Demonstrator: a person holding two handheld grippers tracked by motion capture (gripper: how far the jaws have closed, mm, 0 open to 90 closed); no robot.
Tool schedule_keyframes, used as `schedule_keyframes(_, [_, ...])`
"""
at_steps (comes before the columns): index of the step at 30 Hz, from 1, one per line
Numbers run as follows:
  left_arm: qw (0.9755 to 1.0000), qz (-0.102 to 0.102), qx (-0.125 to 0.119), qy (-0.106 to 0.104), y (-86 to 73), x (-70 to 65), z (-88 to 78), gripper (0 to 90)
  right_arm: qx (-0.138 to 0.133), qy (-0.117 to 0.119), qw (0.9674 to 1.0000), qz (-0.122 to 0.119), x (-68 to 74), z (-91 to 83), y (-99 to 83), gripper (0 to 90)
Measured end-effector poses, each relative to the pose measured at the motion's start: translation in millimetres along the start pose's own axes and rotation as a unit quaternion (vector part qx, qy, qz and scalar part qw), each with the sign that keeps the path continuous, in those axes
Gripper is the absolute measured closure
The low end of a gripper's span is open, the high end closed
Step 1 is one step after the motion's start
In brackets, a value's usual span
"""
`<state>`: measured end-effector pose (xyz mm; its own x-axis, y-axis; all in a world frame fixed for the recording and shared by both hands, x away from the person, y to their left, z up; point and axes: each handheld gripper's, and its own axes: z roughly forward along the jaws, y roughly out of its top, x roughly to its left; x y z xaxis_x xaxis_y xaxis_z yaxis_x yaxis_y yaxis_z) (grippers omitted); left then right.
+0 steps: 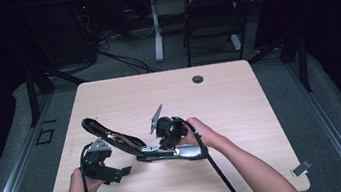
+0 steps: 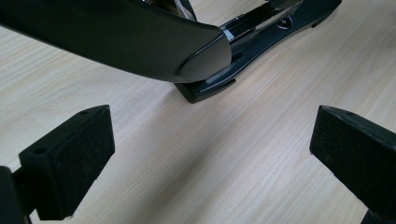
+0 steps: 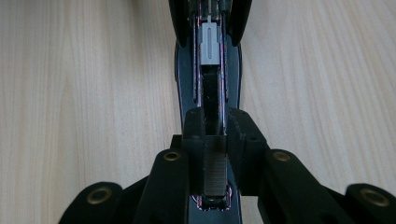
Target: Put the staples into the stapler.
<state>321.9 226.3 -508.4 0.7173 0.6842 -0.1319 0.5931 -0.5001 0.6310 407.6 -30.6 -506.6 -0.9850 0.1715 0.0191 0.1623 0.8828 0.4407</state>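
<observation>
The black stapler lies opened on the wooden table, its lid raised toward the left. The right gripper is clenched on a strip of staples inside the magazine channel; I think the strip should stay flat and straight before release. The left gripper is released beside the stapler's end, holding nothing.

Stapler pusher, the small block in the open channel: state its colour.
Light grey pusher, set against the black stapler; right gripper view shows it best.

Both forearms are bare. The left gripper and right gripper are black with brass-ringed screw holes, trailing black cables; a grey triangular plate tops each.
</observation>
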Motion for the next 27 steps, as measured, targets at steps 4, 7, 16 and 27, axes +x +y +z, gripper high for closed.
schedule_keyframes(4, [1.0000, 0.000, 0.000, 0.000, 0.0, -0.1, 0.3, 0.2, 0.006, 0.002, 1.0000, -0.002, -0.3, 1.2, -0.8, 78.0])
schedule_keyframes(7, [1.0000, -0.001, 0.001, 0.002, 0.1, -0.1, 0.3, 0.2, 0.011, 0.002, 0.9999, -0.003, -0.8, 1.6, -1.6, 77.9])
schedule_keyframes(16, [1.0000, -0.002, 0.001, 0.002, 0.1, 0.2, 0.6, 0.2, 0.013, 0.007, 0.9999, 0.000, -2.1, 0.7, -3.8, 77.8])
schedule_keyframes(27, [1.0000, -0.003, -0.002, 0.001, 0.2, 0.2, -0.2, 0.2, 0.017, 0.008, 0.9998, 0.009, -3.2, 2.8, -8.2, 71.4])
